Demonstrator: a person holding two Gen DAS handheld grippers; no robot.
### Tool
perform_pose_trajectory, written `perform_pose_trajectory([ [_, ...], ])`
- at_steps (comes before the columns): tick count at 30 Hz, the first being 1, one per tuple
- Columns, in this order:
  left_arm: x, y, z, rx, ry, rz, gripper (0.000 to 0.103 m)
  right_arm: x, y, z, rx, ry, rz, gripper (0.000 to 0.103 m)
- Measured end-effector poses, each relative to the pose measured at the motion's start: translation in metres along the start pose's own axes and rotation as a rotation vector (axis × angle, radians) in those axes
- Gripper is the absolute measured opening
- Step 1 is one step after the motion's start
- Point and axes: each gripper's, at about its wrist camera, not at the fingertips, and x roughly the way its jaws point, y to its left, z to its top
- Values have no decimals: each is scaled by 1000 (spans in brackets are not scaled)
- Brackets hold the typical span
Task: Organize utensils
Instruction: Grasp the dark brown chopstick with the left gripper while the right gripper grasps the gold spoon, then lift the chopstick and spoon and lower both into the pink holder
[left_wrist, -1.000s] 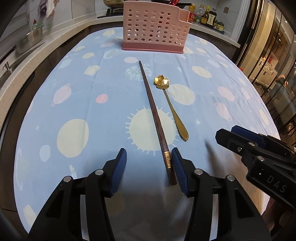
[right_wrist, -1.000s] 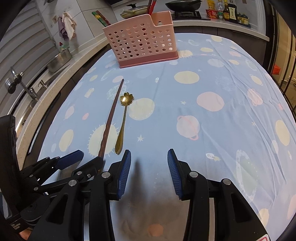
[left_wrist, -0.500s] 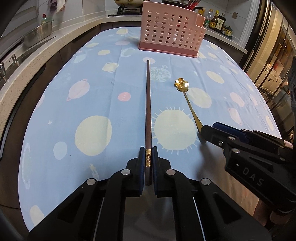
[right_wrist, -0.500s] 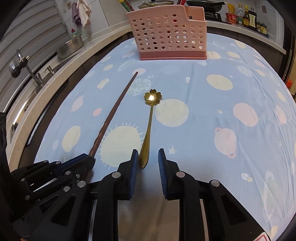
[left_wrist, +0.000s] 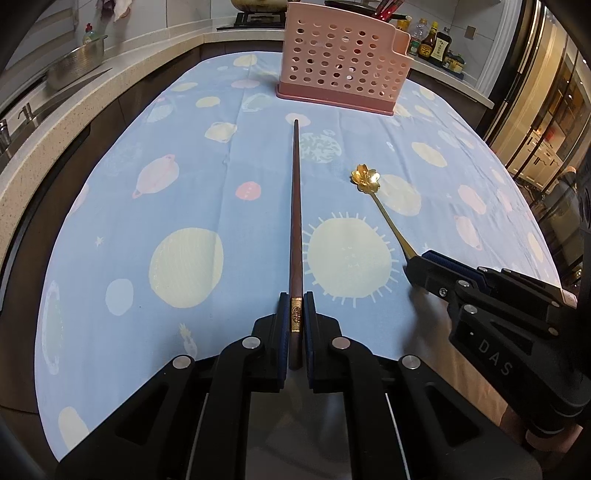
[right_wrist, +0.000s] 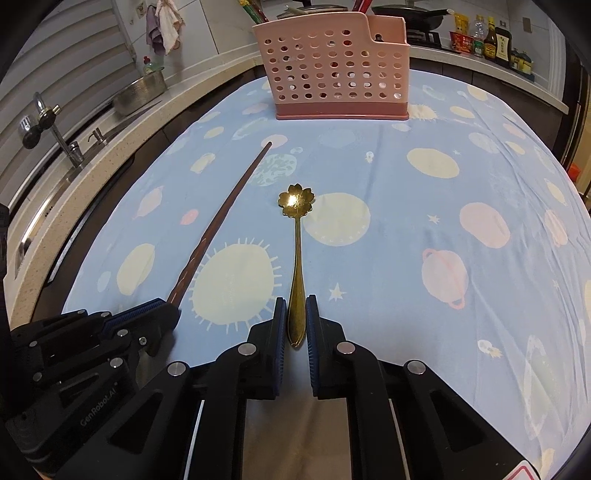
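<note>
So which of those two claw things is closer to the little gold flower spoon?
Right. The right gripper has its jaws closing around the gold spoon's handle end; the left gripper sits beside it, clamped on the brown chopstick.

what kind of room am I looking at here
Most likely a home kitchen: a sink faucet on the counter, a wok on a stove behind, and sauce bottles along the wall.

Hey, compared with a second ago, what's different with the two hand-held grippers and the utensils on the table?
Both were open a second ago. The left hand-held gripper has shut on the brown chopstick, which swung straight in line with it. The right hand-held gripper moved over to the gold spoon; its jaws are closing around the handle end. The pink holder and tablecloth stayed put.
</note>
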Motion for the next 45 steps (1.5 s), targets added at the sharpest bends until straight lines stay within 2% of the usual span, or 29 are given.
perform_pose_trajectory([
  [13, -38, -2, 5, -18, -50, -42, 7, -51, -31, -15, 101, -67, 3, 8],
  [15, -44, -2, 6, -24, -57, -46, 7, -55, -34, -16, 114, -74, 11, 2],
  [27, -75, -2, 21, -32, -114, -52, 7, -82, -32, -6, 125, -137, 28, 2],
  [36, -112, -1, 48, -32, -213, -66, 7, -107, -33, 9, 147, -178, 43, 2],
  [45, -137, -10, 89, -3, -308, -65, 7, -123, -35, 34, 137, -195, 15, 1],
])
